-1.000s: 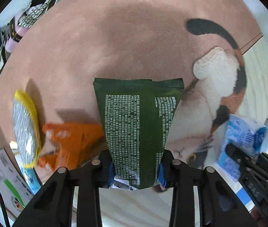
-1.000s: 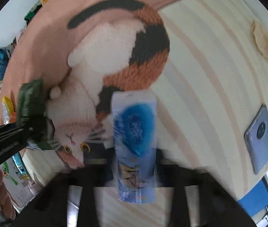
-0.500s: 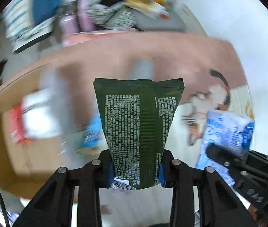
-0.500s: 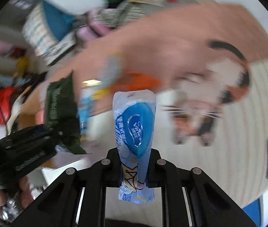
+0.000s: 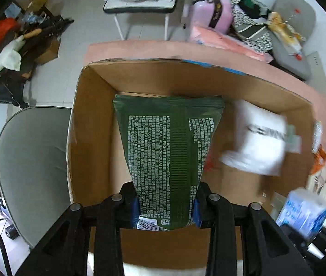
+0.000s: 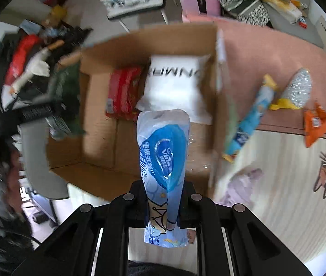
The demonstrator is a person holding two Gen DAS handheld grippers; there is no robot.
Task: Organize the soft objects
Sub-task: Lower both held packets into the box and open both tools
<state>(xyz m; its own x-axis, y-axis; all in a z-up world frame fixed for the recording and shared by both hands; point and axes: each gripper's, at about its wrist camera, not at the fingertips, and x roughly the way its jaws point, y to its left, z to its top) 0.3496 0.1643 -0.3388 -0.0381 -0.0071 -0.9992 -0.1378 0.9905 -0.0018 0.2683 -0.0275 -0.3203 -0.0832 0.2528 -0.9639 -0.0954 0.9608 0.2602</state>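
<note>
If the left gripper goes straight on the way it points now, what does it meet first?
Probably the bare floor of the cardboard box. The left gripper, holding the green pack, points down into it; depth is unclear.

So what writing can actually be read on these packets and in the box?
"MELALEUCA ALTERNIFOLIA": part of the dense white print on the green pouch; the rest is too small to read.
"Vinda": on the blue oval of the blue packet; the characters beside it are too small to make out.
Large dark letters on the white bag in the cardboard box: blurred, unreadable.
Red packet: print blurred, unreadable.
</note>
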